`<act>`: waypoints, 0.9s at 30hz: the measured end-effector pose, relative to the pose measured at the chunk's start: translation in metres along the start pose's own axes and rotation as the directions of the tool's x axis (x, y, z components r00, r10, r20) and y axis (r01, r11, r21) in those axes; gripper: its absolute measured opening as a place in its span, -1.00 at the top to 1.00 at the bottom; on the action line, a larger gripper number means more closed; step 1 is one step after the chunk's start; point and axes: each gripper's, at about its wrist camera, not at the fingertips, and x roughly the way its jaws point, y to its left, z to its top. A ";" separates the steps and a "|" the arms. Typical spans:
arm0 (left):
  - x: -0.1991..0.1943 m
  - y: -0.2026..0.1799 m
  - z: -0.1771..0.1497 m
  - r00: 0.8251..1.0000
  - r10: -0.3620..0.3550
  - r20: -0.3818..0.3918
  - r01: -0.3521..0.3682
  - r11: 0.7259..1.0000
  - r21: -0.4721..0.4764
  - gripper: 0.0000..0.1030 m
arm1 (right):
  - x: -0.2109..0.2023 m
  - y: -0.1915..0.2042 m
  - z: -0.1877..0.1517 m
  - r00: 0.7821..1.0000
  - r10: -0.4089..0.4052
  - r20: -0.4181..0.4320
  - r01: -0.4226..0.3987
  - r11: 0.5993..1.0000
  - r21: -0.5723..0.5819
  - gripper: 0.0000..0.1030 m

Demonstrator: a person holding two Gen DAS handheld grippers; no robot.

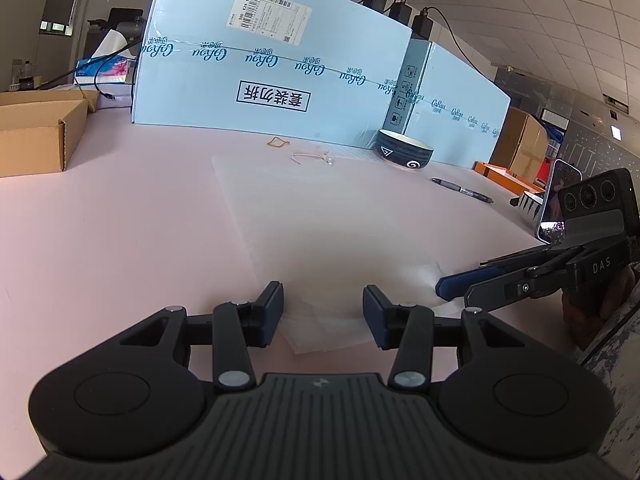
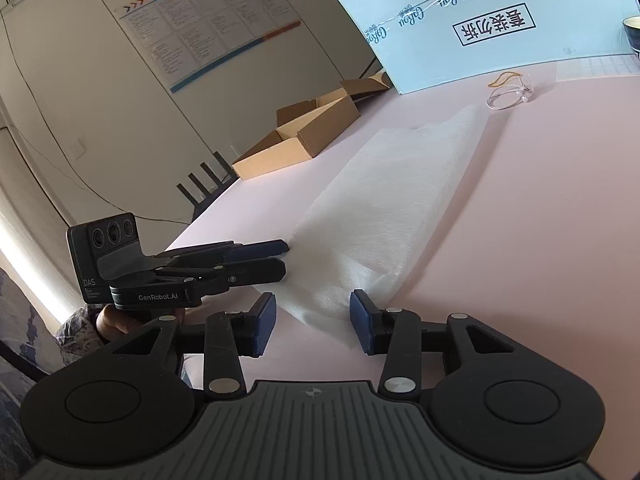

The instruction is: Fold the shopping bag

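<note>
Pink table (image 1: 120, 240), beige wall w/ noticeboard (image 2: 208, 20).

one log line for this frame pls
step: pre-grasp | bag: flat on table | left hand-held gripper: open at near edge | right hand-held gripper: open at near edge

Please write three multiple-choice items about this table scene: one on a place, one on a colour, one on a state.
1. Where is the dark patterned ceramic bowl?
A. before the pale blue cartons
B. inside the brown cardboard box
C. on the bag

2. What colour is the flat, thin shopping bag?
A. red
B. white
C. black

3. How are the left tongs?
A. open, straddling the bag's near corner
B. shut on the black pen
C. out of view

Key: 1 A, it stands at the foot of the pale blue cartons; 2 B, it lies white on the pink table; 3 A, the pads stand apart.
</note>
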 end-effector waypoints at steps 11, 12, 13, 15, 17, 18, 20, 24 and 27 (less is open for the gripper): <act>-0.001 -0.009 -0.003 0.999 0.031 0.011 -0.032 0.998 0.051 0.20 | -0.011 0.014 -0.019 0.986 -0.137 0.099 0.139 0.990 -0.015 0.67; -0.001 -0.009 -0.003 0.999 0.031 0.011 -0.031 0.998 0.051 0.20 | -0.011 0.015 -0.020 0.983 -0.150 0.105 0.152 0.988 -0.012 0.69; -0.001 -0.009 -0.003 0.999 0.031 0.011 -0.031 0.998 0.051 0.19 | -0.011 0.015 -0.021 0.981 -0.163 0.110 0.164 0.986 -0.008 0.73; -0.001 -0.008 -0.003 0.999 0.029 0.013 -0.030 0.999 0.045 0.19 | -0.010 0.017 -0.021 0.975 -0.188 0.118 0.190 0.982 -0.001 0.81; -0.001 -0.006 -0.002 1.000 0.020 0.011 -0.020 0.999 0.039 0.15 | -0.009 0.020 -0.022 0.969 -0.214 0.122 0.217 0.976 -0.008 0.83; -0.001 -0.004 -0.002 1.000 0.008 0.009 -0.009 0.999 0.033 0.12 | -0.009 0.023 -0.023 0.965 -0.231 0.126 0.235 0.972 -0.015 0.83; -0.001 0.000 -0.001 1.000 -0.023 0.007 0.023 1.000 0.011 0.02 | -0.010 0.029 -0.026 0.956 -0.261 0.135 0.266 0.964 -0.025 0.83; -0.001 0.005 -0.002 0.999 -0.046 0.015 0.046 0.999 -0.027 0.01 | -0.011 0.031 -0.028 0.946 -0.292 0.142 0.297 0.955 -0.019 0.83; -0.002 0.006 -0.002 0.998 -0.051 0.019 0.052 0.998 -0.038 0.01 | -0.014 0.024 -0.025 0.952 -0.279 0.127 0.274 0.960 0.052 0.83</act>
